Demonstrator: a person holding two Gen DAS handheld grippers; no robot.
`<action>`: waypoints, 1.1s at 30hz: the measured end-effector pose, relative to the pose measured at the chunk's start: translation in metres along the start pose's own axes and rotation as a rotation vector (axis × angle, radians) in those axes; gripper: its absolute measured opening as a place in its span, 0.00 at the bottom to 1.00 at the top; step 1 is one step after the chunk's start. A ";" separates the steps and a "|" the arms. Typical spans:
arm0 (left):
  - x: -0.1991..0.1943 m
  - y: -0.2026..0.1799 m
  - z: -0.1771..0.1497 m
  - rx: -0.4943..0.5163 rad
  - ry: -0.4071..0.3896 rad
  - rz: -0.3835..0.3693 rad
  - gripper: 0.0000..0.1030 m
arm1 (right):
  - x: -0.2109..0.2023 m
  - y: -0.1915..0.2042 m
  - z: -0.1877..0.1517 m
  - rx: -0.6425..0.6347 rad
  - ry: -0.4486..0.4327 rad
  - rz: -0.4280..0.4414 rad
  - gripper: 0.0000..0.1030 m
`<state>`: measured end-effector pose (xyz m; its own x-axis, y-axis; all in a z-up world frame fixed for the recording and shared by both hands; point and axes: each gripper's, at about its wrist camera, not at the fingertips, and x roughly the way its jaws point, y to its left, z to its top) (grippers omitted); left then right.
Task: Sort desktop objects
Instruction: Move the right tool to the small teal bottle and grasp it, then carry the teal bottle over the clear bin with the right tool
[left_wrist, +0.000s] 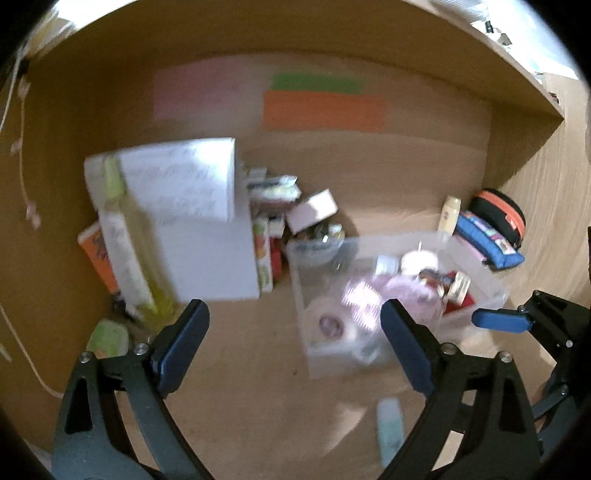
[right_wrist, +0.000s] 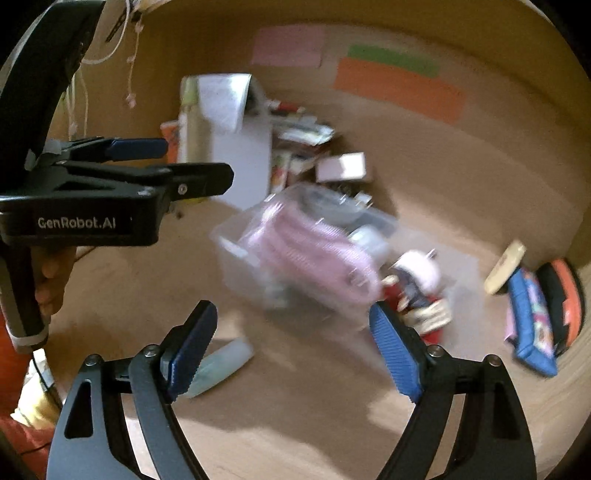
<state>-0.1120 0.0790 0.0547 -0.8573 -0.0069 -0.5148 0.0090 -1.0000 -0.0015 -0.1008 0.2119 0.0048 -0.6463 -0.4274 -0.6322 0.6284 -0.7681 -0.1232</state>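
Observation:
A clear plastic bin (left_wrist: 476, 306) stands on the wooden desk and holds a pink striped pouch (left_wrist: 373, 299), a tape roll (left_wrist: 332, 325) and small items; the bin also shows in the right wrist view (right_wrist: 229, 251). A pale teal tube (left_wrist: 389, 428) lies on the desk in front of it, and shows too in the right wrist view (right_wrist: 218, 363). My left gripper (left_wrist: 291, 354) is open and empty above the desk, left of the bin. My right gripper (right_wrist: 291, 350) is open and empty, near the tube and the bin's front.
White boxes (left_wrist: 192, 206) and a yellow bottle (left_wrist: 125, 236) stand at the back left, with small packets (left_wrist: 273, 206) beside them. A blue pencil case (left_wrist: 491, 240) and a black-orange case (left_wrist: 502, 214) lie at the right. Coloured paper notes (left_wrist: 325, 107) hang on the back wall.

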 end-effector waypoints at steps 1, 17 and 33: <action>0.000 0.004 -0.005 -0.008 0.012 -0.001 0.92 | 0.003 0.004 -0.003 0.008 0.015 0.010 0.80; 0.003 0.038 -0.062 -0.093 0.115 -0.082 0.92 | 0.053 0.043 -0.033 0.036 0.230 0.034 0.50; 0.012 0.024 -0.063 -0.058 0.163 -0.115 0.61 | 0.038 0.023 -0.034 0.094 0.178 0.108 0.22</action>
<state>-0.0892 0.0552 -0.0057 -0.7595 0.1134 -0.6406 -0.0509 -0.9920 -0.1152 -0.0963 0.1947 -0.0478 -0.4855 -0.4256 -0.7636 0.6414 -0.7669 0.0196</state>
